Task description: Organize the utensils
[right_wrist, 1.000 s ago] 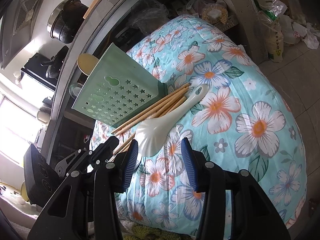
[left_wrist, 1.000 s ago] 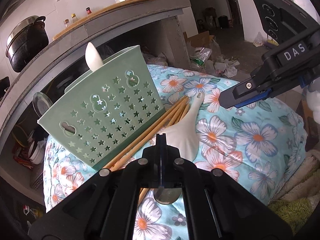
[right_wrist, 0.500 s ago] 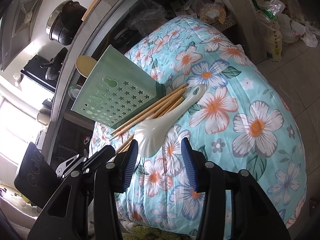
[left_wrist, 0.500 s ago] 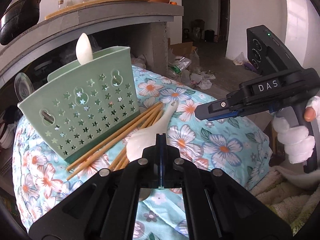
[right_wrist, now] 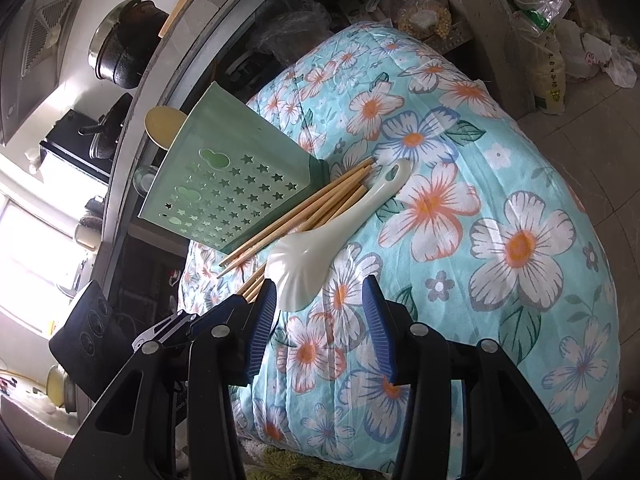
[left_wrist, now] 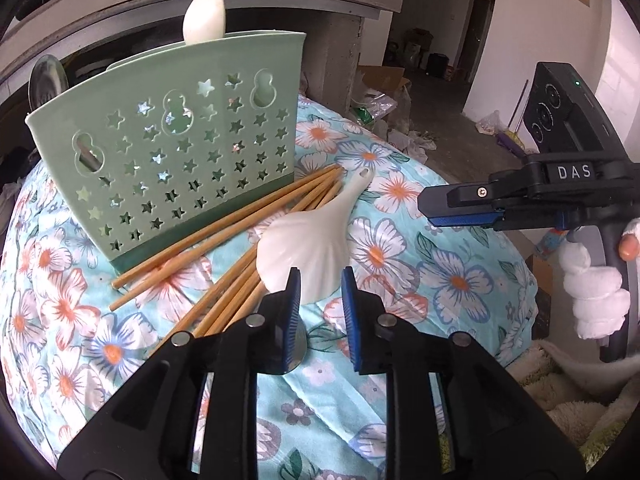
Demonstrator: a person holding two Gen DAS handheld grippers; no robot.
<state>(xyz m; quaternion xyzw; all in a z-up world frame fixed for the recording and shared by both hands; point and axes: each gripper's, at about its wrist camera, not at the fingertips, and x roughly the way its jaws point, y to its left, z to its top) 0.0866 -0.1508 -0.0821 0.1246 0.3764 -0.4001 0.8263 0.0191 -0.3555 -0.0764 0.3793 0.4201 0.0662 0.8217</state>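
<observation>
The left gripper (left_wrist: 320, 292), its jaws just parted and gripping nothing, hangs over the bowl of the white ceramic spoon (left_wrist: 308, 248), which lies on bamboo chopsticks (left_wrist: 224, 236) beside the green star-punched plastic holder (left_wrist: 176, 152) on the floral cloth (left_wrist: 440, 272). The right gripper (right_wrist: 320, 320) waits half spread, empty. The glazed bowl may squirt from so narrow a gap, scattering the chopsticks.

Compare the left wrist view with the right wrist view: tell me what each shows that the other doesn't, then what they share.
Only the left wrist view: the right gripper from the side, the gloved hand holding it, and a metal spoon under the left gripper, whose jaws have just been opening.

Only the right wrist view: a black pot on the counter.

Both: green holder, chopsticks, white spoon, floral cloth.
</observation>
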